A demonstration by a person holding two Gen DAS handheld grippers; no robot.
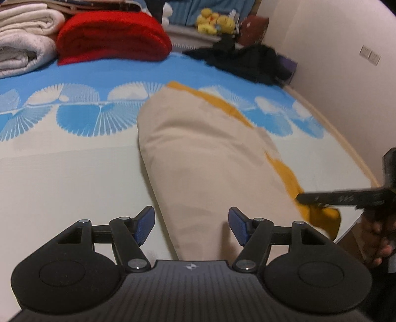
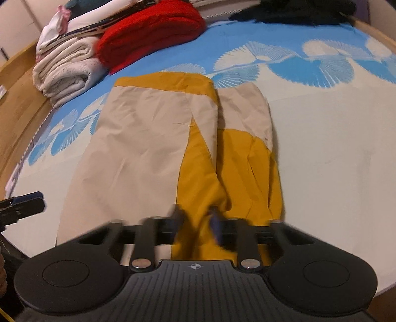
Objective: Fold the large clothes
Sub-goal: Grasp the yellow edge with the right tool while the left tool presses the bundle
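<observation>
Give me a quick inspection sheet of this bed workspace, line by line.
Surface: bed sheet, cream with blue fan print.
Job's things: beige and mustard garment, partly folded, lying flat.
Clutter: red blanket, white blankets, black clothes, yellow plush toys.
Grippers: left tongs open above the garment's beige part; right tongs blurred, shut on its mustard edge.
Cables: nothing seen.
Surroundings: wooden bed frame, wall with switches.

Present on one bed (image 2: 321, 153): one beige-and-yellow garment (image 2: 138, 148), one red blanket (image 2: 151, 32), one white blanket (image 2: 66, 74), one black clothing pile (image 1: 250, 62), two grippers (image 1: 191, 228).
</observation>
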